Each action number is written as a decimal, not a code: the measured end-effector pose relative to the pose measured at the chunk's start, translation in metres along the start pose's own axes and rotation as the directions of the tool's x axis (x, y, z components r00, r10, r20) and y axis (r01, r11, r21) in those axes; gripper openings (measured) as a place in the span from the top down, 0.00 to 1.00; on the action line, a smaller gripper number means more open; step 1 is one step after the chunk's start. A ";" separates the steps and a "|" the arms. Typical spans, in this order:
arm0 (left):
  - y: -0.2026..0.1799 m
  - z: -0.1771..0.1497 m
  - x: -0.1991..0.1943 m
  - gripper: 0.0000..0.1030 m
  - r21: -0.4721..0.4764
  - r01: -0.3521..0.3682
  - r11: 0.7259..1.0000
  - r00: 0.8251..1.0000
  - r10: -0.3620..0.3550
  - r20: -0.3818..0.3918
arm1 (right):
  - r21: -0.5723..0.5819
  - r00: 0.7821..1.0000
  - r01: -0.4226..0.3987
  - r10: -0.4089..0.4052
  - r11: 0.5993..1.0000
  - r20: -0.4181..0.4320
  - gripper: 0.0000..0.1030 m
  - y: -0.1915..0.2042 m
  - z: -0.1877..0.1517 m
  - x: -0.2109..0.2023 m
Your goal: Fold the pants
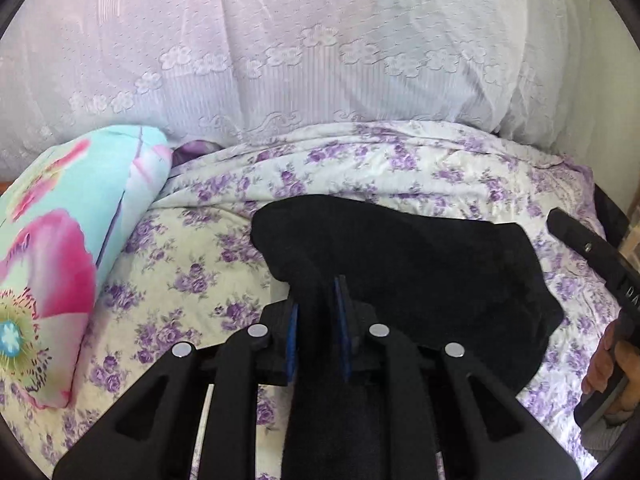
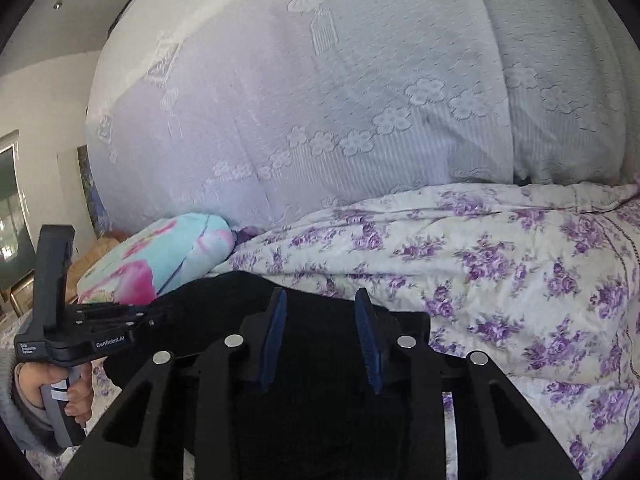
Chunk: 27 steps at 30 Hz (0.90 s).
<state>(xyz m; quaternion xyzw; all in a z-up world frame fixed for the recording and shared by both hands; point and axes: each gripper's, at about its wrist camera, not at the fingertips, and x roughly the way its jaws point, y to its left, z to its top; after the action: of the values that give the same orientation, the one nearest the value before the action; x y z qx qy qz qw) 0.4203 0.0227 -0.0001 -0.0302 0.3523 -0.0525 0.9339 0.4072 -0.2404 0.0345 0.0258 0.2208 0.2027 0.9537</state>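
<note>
Black pants (image 1: pixel 420 264) lie in a folded bundle on the floral bedspread (image 1: pixel 192 264). My left gripper (image 1: pixel 318 300) has its blue pads close together with a fold of the black cloth pinched between them. In the right wrist view the pants (image 2: pixel 320 360) fill the space under and between the fingers. My right gripper (image 2: pixel 322 312) is open, its blue pads wide apart above the cloth. The left gripper also shows in the right wrist view (image 2: pixel 160 314), its tips on the pants' left edge.
A turquoise and pink flowered pillow (image 1: pixel 64 248) lies to the left on the bed. A white lace curtain (image 1: pixel 320 48) hangs behind the bed. The right gripper's body and the hand holding it (image 1: pixel 600 300) are at the right edge.
</note>
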 end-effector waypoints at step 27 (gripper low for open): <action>-0.008 -0.019 0.074 0.54 0.071 -0.148 0.986 0.983 0.154 -0.096 | 0.022 0.976 0.092 -0.086 0.995 -0.198 0.54 -0.013 -0.060 0.073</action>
<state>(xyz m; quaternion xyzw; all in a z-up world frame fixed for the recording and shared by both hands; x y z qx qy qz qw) 0.4629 0.0057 -0.0621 0.0290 0.3987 0.0058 0.9166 0.4462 -0.2255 -0.0510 0.0104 0.3182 0.1578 0.9347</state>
